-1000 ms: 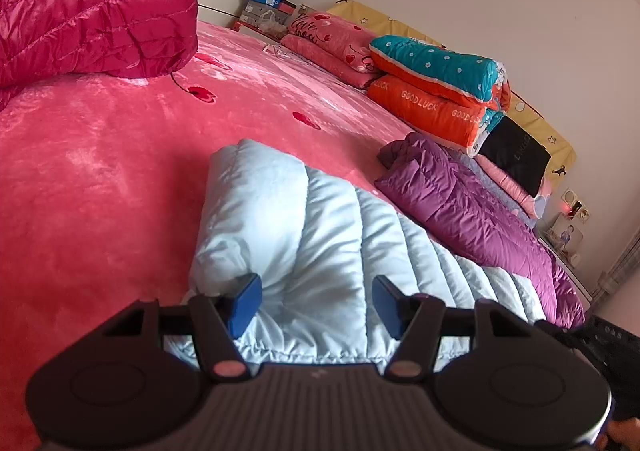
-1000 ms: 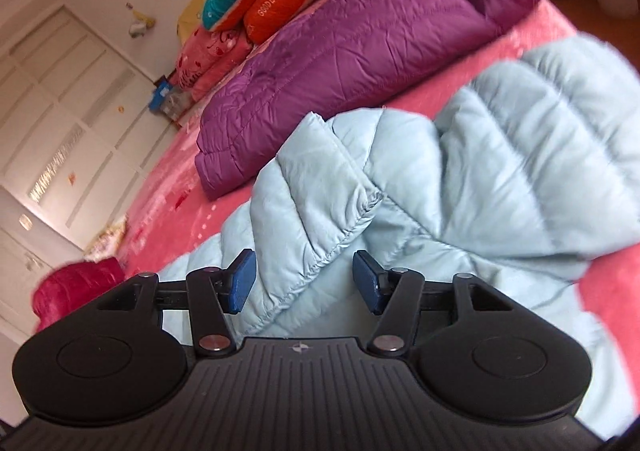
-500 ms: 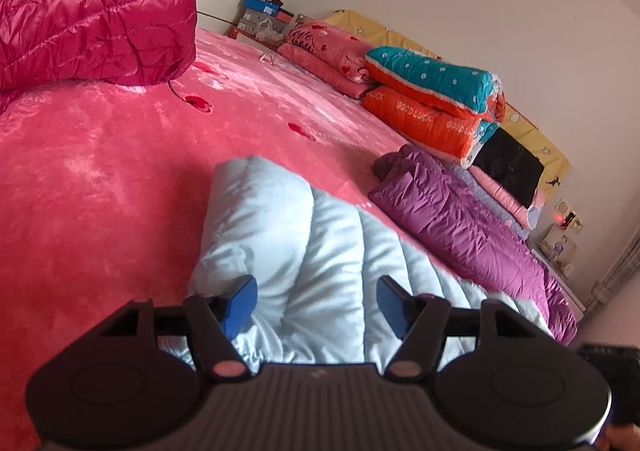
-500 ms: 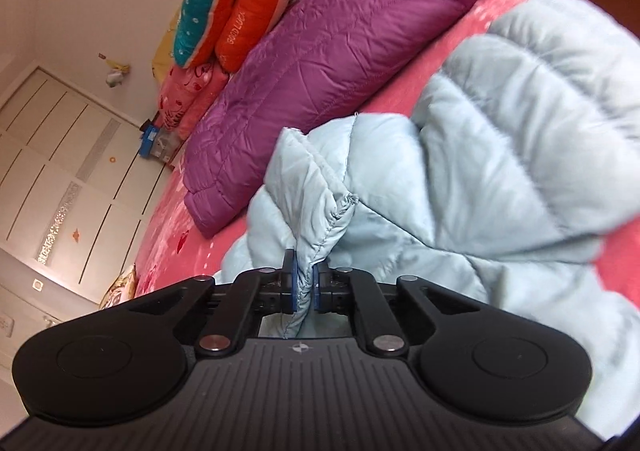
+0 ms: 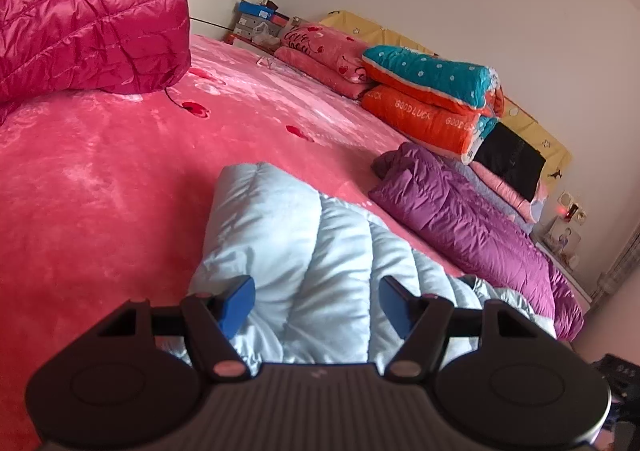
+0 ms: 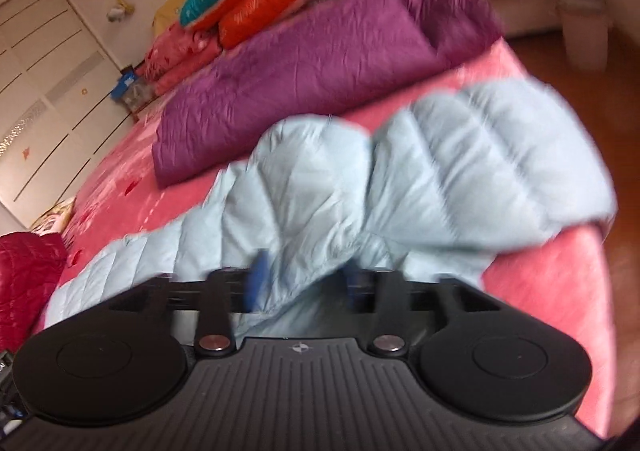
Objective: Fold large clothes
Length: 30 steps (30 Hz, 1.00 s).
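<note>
Blur, cropping and cover at this moment

In the right wrist view we see the right gripper [image 6: 302,283] and the light blue down jacket [image 6: 460,171] smeared by motion, so we cannot tell how its jaws stand; jacket folds cover the blue pads [image 6: 258,275]. In the left wrist view the picture's left edge cuts the red down jacket [image 5: 92,23], and the left gripper's body hides the blue jacket's near hem.

Black ribbed claw [image 5: 316,305], blue pads [image 5: 238,305]
</note>
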Each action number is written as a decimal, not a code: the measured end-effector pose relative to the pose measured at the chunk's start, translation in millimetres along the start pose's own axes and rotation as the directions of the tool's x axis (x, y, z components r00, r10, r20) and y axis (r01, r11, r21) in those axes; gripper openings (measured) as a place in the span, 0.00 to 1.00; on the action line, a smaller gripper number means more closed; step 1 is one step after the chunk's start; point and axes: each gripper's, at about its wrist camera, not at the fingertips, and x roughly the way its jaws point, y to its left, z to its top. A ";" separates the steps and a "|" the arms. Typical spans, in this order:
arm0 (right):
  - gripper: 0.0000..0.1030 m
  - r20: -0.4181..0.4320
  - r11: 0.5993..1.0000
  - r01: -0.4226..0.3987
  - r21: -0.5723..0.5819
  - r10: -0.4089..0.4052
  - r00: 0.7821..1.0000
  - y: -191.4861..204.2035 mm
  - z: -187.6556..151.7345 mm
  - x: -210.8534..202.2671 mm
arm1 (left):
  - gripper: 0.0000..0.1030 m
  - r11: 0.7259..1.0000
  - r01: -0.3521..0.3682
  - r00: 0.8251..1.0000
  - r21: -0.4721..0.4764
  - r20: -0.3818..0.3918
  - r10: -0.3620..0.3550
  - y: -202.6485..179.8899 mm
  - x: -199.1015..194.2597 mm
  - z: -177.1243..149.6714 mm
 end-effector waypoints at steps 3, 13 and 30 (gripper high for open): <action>0.73 0.093 0.997 0.049 -0.062 -0.043 0.995 1.9 9.5 -18.2 | 0.67 1.000 0.010 1.000 0.008 0.016 -0.011 -2.2 -1.7 -0.3; 0.90 0.111 0.931 -0.013 -0.364 0.057 0.992 58.4 8.9 15.3 | 0.68 0.996 0.001 1.000 0.092 -0.010 0.000 -13.6 6.3 -7.5; 1.00 0.022 0.834 0.082 -0.545 -0.083 0.996 59.6 -35.9 84.6 | 0.68 0.970 -0.094 0.993 0.222 -0.046 0.107 -17.7 30.0 -29.4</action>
